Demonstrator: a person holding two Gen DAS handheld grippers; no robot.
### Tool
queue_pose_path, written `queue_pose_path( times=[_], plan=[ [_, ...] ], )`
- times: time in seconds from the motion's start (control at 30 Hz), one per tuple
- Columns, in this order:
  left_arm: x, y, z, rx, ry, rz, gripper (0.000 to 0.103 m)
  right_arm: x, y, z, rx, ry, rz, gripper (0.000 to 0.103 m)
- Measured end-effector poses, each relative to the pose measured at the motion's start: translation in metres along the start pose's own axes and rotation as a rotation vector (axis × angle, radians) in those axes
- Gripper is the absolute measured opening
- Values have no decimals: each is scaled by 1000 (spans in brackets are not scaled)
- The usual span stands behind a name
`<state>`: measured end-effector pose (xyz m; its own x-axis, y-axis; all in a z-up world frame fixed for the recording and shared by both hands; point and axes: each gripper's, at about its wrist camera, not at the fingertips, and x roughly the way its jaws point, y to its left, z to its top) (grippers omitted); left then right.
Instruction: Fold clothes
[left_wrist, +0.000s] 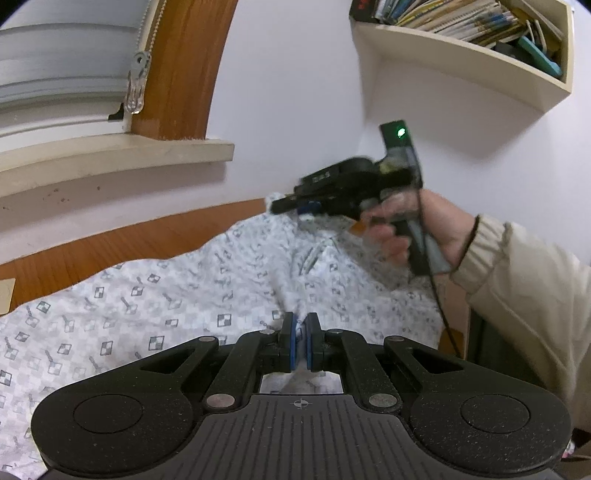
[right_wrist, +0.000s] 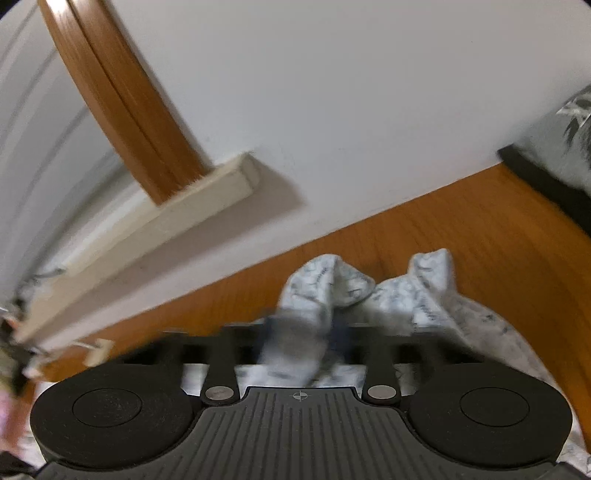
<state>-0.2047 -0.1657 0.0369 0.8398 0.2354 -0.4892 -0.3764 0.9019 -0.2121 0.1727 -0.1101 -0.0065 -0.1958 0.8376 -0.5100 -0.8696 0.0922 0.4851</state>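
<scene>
Nearest the lens, the left gripper (left_wrist: 301, 341) is clenched on a ridge of the white patterned garment (left_wrist: 155, 295), its blue pads (left_wrist: 293, 341) pressing the cloth between them; the garment spreads across the wooden surface (left_wrist: 122, 240) below the window sill (left_wrist: 110, 155); further off, a hand (left_wrist: 402, 229) in a beige sleeve (left_wrist: 517, 277) grips the right gripper (left_wrist: 295, 206), whose jaws are pinched on a raised bunch of the same cloth; a bookshelf (left_wrist: 461, 55) hangs on the wall above.
</scene>
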Motion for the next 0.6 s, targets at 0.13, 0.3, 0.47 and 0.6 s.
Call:
queue_pose_path(
  times=[0.13, 0.3, 0.47, 0.6],
  plan=[
    [2, 0, -2, 4, 12, -3, 5, -24, -4, 2, -5, -17, -69, 8],
    [7, -2, -3, 17, 37, 6, 5, -13, -8, -2, -25, 23, -141, 31],
    [-3, 4, 4, 6, 20, 13, 8, -15, -14, 9, -6, -2, -97, 55],
    [-18, 13, 14, -11, -21, 27, 8, 2, -17, 18, -4, 54, -78, 62]
  ],
)
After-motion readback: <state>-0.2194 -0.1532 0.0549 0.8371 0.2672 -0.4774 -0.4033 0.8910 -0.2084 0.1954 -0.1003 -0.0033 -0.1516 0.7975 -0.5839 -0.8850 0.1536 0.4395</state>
